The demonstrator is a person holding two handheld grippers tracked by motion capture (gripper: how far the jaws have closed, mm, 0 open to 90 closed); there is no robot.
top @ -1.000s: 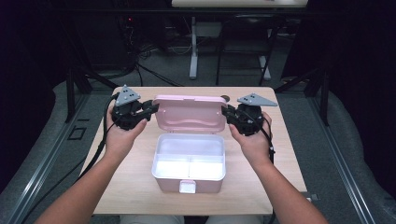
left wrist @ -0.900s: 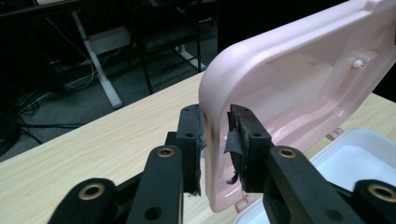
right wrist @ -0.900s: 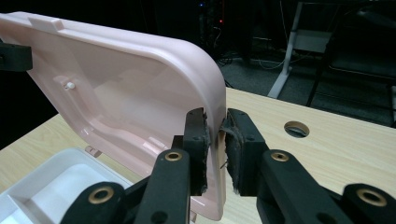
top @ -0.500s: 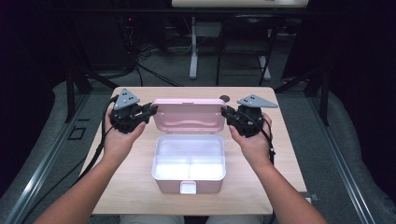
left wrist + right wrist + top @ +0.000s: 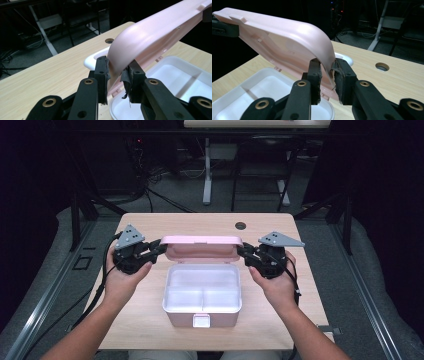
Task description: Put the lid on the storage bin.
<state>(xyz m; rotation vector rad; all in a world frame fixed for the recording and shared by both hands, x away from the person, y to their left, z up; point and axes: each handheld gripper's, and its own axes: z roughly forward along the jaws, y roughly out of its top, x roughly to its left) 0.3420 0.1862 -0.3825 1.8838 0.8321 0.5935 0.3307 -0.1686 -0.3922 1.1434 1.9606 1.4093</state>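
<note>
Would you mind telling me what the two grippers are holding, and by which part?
Both hold the pink lid of the open lunch box: the left gripper clamps its left end edge, the right gripper its right end edge.

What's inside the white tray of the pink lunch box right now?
The white compartmented tray looks empty: bare sections split by low dividers. The raised pink plastic lid hides none of it from above; under the tray is covered.

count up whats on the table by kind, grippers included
pink lunch box with its lid raised: 1
white tray inside it, split into compartments: 1
hand-held grippers: 2, the left gripper and the right gripper, one at each end of the lid
total: 4
</note>
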